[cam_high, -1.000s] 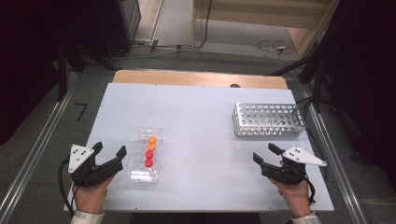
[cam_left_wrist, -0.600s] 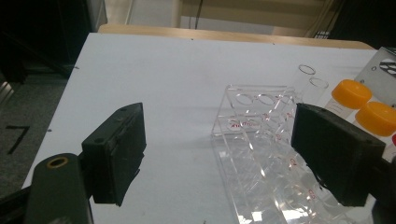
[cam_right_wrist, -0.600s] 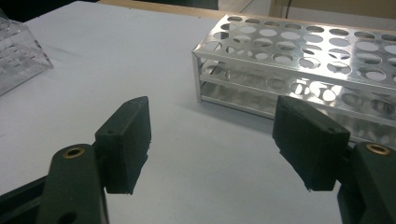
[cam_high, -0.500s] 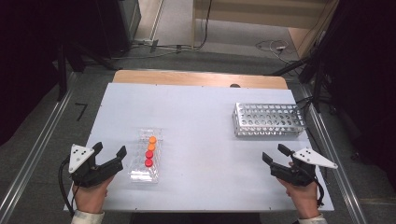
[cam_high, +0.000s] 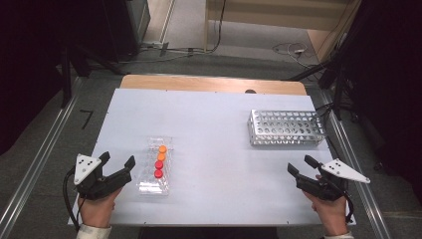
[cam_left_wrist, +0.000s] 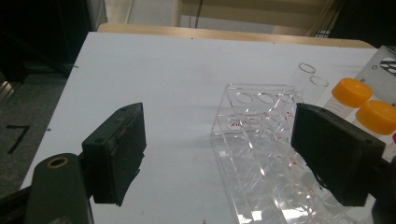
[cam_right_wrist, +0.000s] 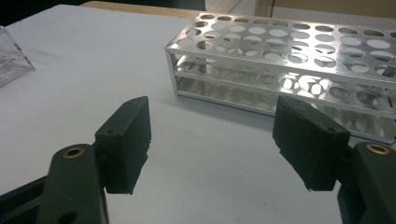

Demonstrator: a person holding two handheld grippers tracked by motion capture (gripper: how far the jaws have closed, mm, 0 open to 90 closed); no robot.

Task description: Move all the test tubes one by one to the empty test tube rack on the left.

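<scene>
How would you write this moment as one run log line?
left gripper: open, beside clear rack | right gripper: open, near metal rack | capped tubes: in clear rack | held: nothing

clear rack [cam_high: 155,167] left on table [cam_high: 214,124], metal rack [cam_high: 286,128] right

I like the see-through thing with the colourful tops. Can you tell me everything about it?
The clear plastic rack lies on the white table, near the left gripper, which is open and not touching it. Its rows of round holes hold capped tubes: two with orange caps, two with red caps. Small red markings show on it.
</scene>
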